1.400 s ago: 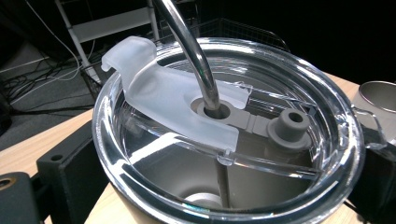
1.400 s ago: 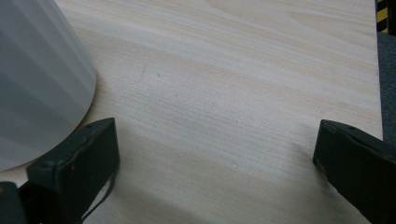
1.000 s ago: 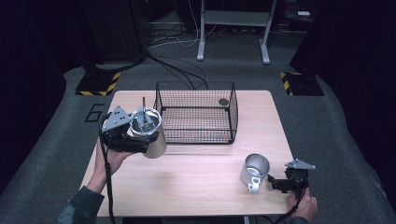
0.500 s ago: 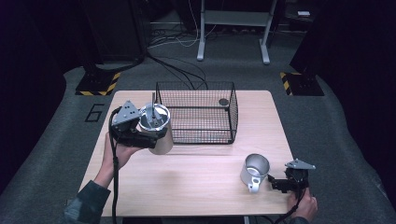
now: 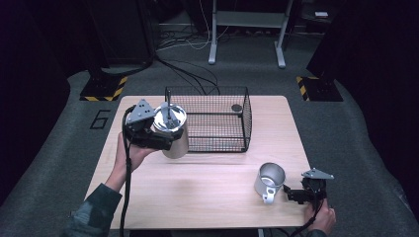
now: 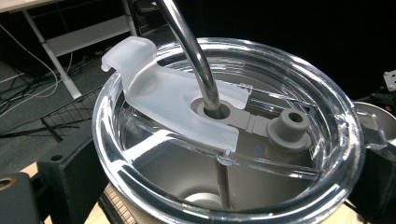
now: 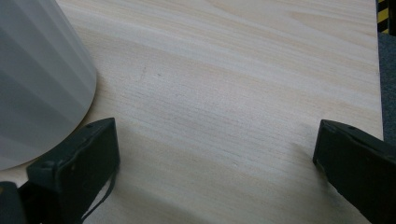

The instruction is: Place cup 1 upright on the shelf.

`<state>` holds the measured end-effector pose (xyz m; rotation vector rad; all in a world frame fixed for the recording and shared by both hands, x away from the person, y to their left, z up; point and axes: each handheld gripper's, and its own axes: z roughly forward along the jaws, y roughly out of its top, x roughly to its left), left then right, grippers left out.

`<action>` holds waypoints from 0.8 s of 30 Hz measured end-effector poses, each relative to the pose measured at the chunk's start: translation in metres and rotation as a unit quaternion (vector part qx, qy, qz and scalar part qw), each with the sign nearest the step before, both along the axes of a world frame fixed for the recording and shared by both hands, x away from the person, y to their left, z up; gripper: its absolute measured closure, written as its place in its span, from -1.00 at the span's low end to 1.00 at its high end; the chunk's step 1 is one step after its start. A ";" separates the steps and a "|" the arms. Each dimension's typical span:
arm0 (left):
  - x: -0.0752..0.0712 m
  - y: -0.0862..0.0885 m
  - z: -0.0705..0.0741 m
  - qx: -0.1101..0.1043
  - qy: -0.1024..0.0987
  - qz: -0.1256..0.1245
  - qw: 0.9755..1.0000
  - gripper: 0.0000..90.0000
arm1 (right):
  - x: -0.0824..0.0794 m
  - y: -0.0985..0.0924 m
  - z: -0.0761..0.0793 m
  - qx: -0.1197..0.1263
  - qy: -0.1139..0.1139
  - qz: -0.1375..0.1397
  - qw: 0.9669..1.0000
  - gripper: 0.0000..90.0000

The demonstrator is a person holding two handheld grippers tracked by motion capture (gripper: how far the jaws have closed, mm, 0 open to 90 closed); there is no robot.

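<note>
Carrying looks like the step in hand: over the wooden surface [image 5: 197, 182], the wire basket [image 5: 212, 118] stands at the far middle, and the steel tumbler [image 5: 170, 131] hangs in the air just beside the basket's left wall, tilted a little, clamped in the left claw [image 5: 153, 136]. In the left gripper view the clear lid [image 6: 229, 126] sits on the tumbler's mouth with a metal straw [image 6: 191, 46] through its middle hole, and the black jaws press the body from both sides. My guess is that the tumbler is bound for the basket, so the next move calls for a lift above the wire rim and a shift to the person's right, with the straw kept off the mesh. Near the front right corner a steel mug [image 5: 269, 180] stands upright. The right claw [image 5: 296, 194] rests just beside it, its jaws spread wide around bare wood, gripping nothing.
</note>
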<state>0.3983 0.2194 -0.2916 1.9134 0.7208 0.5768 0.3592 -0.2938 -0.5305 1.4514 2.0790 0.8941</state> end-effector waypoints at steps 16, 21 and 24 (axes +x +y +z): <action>0.024 -0.024 0.015 -0.014 0.000 -0.008 1.000 -0.92 | 0.000 0.000 0.000 0.001 0.001 0.002 1.000 -1.00; 0.031 -0.029 0.019 -0.014 -0.003 -0.007 1.000 -0.92 | 0.000 0.000 0.000 0.001 0.002 0.003 1.000 -1.00; 0.036 -0.032 0.020 -0.017 -0.003 -0.006 1.000 -0.92 | 0.000 0.000 0.000 -0.001 0.002 0.006 1.000 -1.00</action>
